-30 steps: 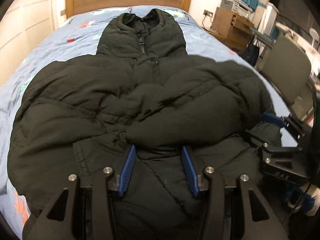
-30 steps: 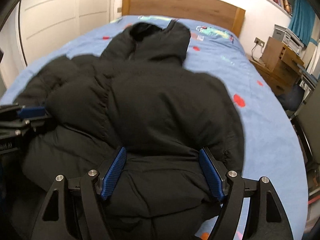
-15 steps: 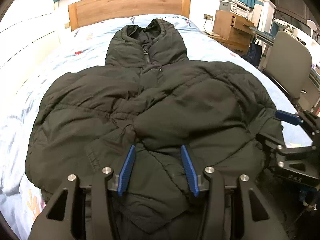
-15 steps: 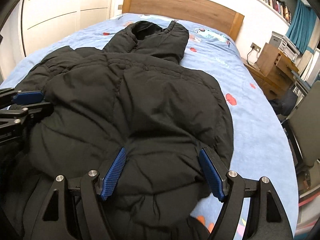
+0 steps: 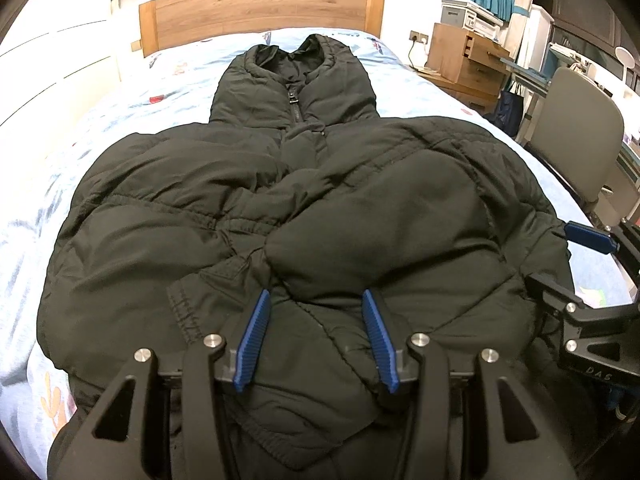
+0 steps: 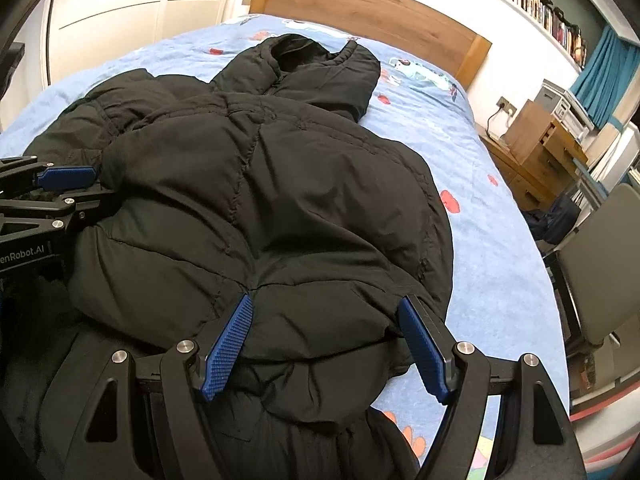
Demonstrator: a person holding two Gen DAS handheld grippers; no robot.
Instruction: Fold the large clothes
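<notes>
A black puffer jacket lies front up on the bed, collar toward the headboard, both sleeves folded across its chest. It also shows in the right wrist view. My left gripper is open over the jacket's lower hem, fingers apart with fabric bulging between them. My right gripper is open wide over the jacket's lower right part. Each gripper shows at the edge of the other's view: the right one and the left one.
The bed has a light blue patterned sheet and a wooden headboard. A wooden nightstand and a grey chair stand to the right of the bed. White wardrobe doors are on the left.
Both grippers have pulled back and risen a little from the jacket, so more of it and the bed shows. The jacket has settled flatter. The jaws stay open.
</notes>
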